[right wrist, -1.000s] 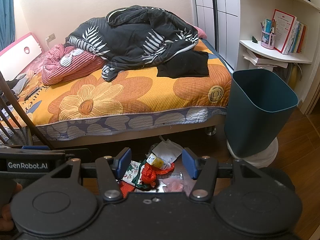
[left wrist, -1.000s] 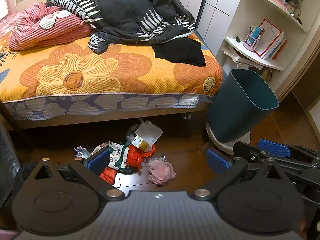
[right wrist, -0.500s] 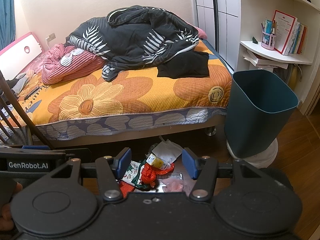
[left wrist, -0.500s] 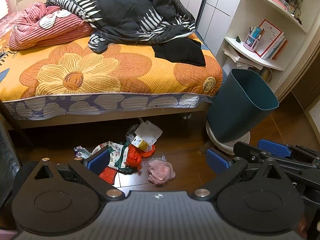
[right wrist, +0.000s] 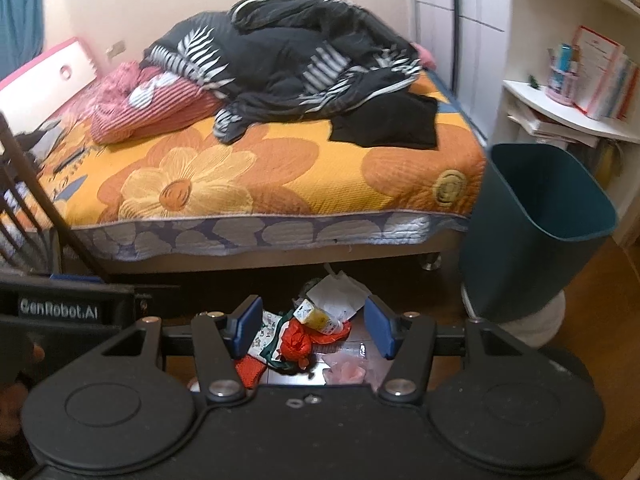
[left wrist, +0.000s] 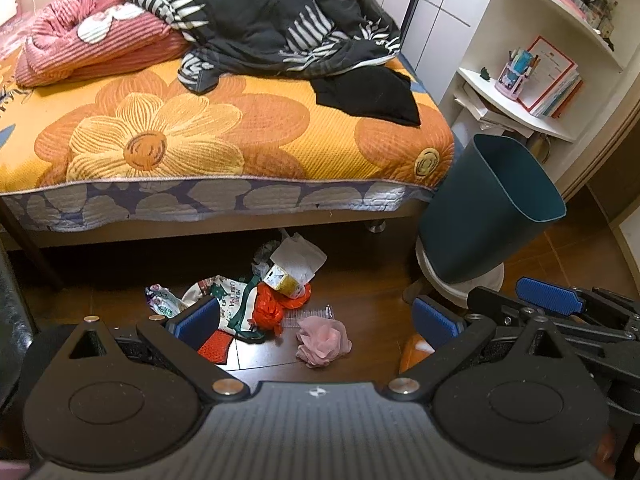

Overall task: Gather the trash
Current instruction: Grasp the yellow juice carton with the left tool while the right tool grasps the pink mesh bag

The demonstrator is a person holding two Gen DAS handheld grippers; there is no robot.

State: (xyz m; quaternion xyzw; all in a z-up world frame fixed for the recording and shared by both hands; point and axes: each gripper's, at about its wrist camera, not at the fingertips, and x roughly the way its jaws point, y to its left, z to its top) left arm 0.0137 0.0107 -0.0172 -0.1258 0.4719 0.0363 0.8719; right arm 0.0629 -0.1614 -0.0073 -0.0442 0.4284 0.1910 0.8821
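Several trash pieces lie on the floor beside the bed, near the bin. Both claws, left and right, stay wide and empty. Only the right view has shifted slightly, so collecting has not begun

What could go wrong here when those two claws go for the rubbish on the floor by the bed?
The trash pile is a tangle of wrappers, a red bag and a small yellow carton, so one grab may drag several pieces or drop some. The teal bin looks perched, tilted, on a white base, so a bump might tip it. Both the left gripper and the right gripper are open near the same pile and could collide.
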